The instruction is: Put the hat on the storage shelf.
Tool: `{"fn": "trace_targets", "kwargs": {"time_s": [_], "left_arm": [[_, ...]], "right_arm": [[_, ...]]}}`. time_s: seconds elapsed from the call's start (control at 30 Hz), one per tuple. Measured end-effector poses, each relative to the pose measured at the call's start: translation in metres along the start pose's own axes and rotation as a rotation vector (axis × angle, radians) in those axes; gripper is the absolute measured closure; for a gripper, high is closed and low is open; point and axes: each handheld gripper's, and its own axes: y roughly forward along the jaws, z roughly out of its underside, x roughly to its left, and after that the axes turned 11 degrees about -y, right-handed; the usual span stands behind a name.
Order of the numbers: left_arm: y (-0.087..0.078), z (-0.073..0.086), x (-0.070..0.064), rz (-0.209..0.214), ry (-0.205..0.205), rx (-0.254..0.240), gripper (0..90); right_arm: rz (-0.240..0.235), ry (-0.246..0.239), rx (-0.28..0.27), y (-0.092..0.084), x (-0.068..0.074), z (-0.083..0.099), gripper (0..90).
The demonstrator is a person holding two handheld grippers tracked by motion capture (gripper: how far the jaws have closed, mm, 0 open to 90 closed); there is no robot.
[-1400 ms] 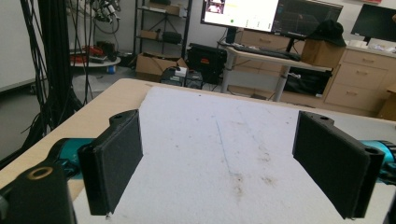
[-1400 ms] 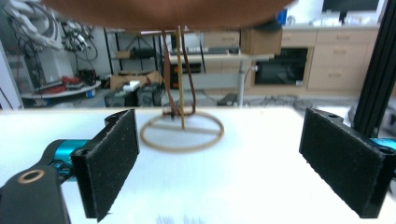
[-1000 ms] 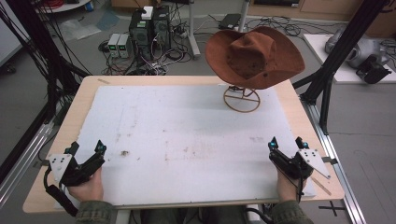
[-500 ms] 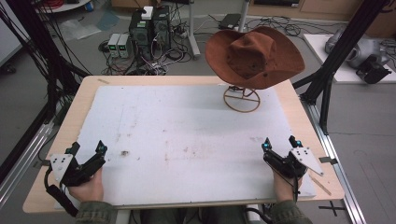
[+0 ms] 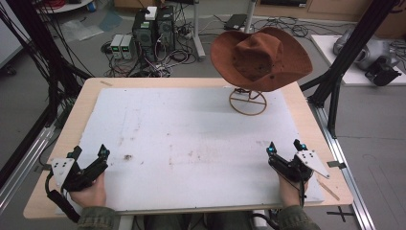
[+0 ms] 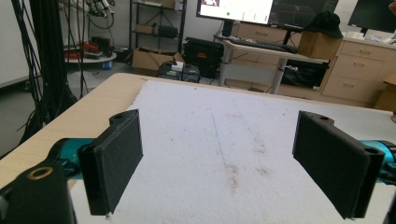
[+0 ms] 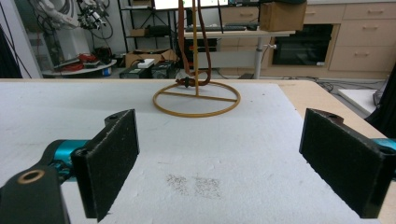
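Left gripper [image 5: 91, 154] and right gripper [image 5: 286, 147] rest at the near worktop [image 5: 76, 110] corners, jaws released, holding nothing. The hat [image 5: 261, 57] sits on its stand [image 5: 247, 101] at the far right, well apart from both.

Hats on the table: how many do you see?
1. The hat sits on a stand at the table's far right, ahead of the right gripper. Nothing else could hide another.

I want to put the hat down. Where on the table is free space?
The white mat is bare between the left gripper and right gripper, up to the far-left corner. Only the far right is crowded, by the stand carrying the hat.
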Motion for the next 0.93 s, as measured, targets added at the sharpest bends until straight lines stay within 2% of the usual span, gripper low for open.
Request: {"fn": "trace_targets", "kwargs": {"time_s": [0.4, 0.7, 0.93], "left_arm": [[0.000, 0.000, 0.001, 0.001, -0.007, 0.000, 16.2], [0.000, -0.001, 0.003, -0.001, -0.027, 0.000, 16.3], [-0.001, -0.002, 0.004, -0.003, -0.034, -0.008, 16.3]], "right_arm": [[-0.013, 0.026, 0.023, 0.002, -0.001, 0.003, 11.3], [-0.009, 0.075, 0.052, 0.002, -0.010, 0.008, 11.3], [-0.001, 0.082, 0.051, -0.001, -0.014, 0.010, 11.3]]}}
